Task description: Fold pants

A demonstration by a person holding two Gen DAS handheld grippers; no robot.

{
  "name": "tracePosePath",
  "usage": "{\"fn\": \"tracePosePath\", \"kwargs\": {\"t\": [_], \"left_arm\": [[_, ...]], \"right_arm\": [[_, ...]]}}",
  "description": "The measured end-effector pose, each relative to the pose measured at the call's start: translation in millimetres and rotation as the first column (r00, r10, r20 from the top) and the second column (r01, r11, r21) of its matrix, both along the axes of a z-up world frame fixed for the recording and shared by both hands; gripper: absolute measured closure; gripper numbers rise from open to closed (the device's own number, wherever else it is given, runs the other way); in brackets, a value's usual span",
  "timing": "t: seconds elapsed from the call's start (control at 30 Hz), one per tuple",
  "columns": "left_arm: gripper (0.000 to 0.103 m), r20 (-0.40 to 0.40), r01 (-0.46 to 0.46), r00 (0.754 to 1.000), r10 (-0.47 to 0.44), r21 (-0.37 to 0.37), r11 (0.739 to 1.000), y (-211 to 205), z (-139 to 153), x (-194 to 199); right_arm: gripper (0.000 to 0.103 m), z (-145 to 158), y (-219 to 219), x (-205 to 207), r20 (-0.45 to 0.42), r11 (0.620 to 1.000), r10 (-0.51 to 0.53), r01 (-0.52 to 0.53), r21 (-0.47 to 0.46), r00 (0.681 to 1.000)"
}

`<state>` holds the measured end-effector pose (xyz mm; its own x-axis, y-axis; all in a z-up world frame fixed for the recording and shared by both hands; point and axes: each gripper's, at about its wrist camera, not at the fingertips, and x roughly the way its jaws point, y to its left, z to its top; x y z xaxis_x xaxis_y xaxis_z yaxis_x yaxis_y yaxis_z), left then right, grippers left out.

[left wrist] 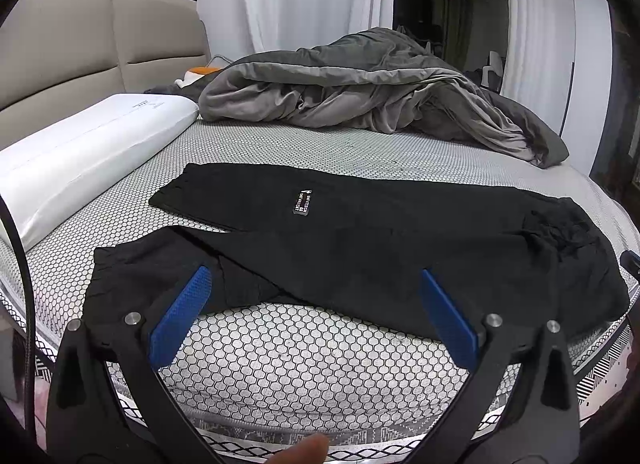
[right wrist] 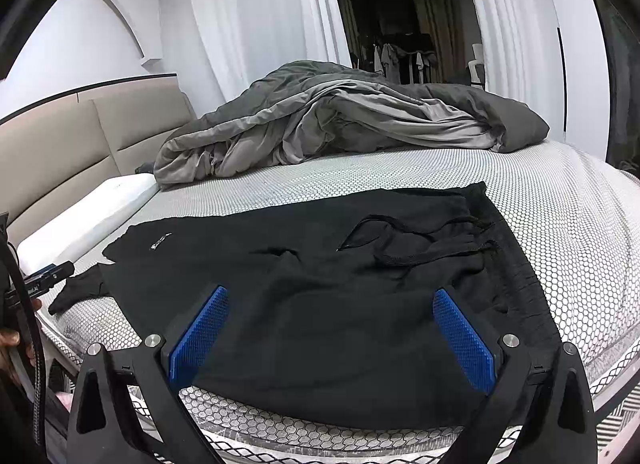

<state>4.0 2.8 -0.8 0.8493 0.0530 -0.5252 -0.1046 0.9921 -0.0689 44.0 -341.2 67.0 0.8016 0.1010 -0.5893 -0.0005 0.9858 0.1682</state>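
Black pants [left wrist: 360,240] lie spread flat on the bed, legs toward the left, waistband with drawstring toward the right [right wrist: 420,240]. A small label [left wrist: 303,202] shows on the far leg. My left gripper [left wrist: 314,276] is open with blue pads, hovering over the near leg's lower part by the bed's front edge. My right gripper [right wrist: 330,296] is open with blue pads, hovering over the seat and waist area of the pants [right wrist: 320,324]. Neither holds cloth. The left gripper's body shows at the left edge of the right wrist view [right wrist: 44,278].
The mattress [left wrist: 320,360] has a white honeycomb cover. A crumpled grey duvet [left wrist: 360,91] lies at the far side. A white pillow [left wrist: 88,155] lies at the left by the beige headboard [left wrist: 80,47]. White curtains hang behind.
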Motion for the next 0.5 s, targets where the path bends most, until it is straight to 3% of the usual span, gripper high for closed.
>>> {"fn": "tracePosePath", "kwargs": {"t": [0.5], "left_arm": [[0.001,0.001,0.004,1.000,-0.004,0.006,1.000,-1.7,-0.2,-0.1]], "right_arm": [[0.000,-1.9,-0.6,0.2,-0.004,1.000,0.001,-0.001,0.001,1.000]]}}
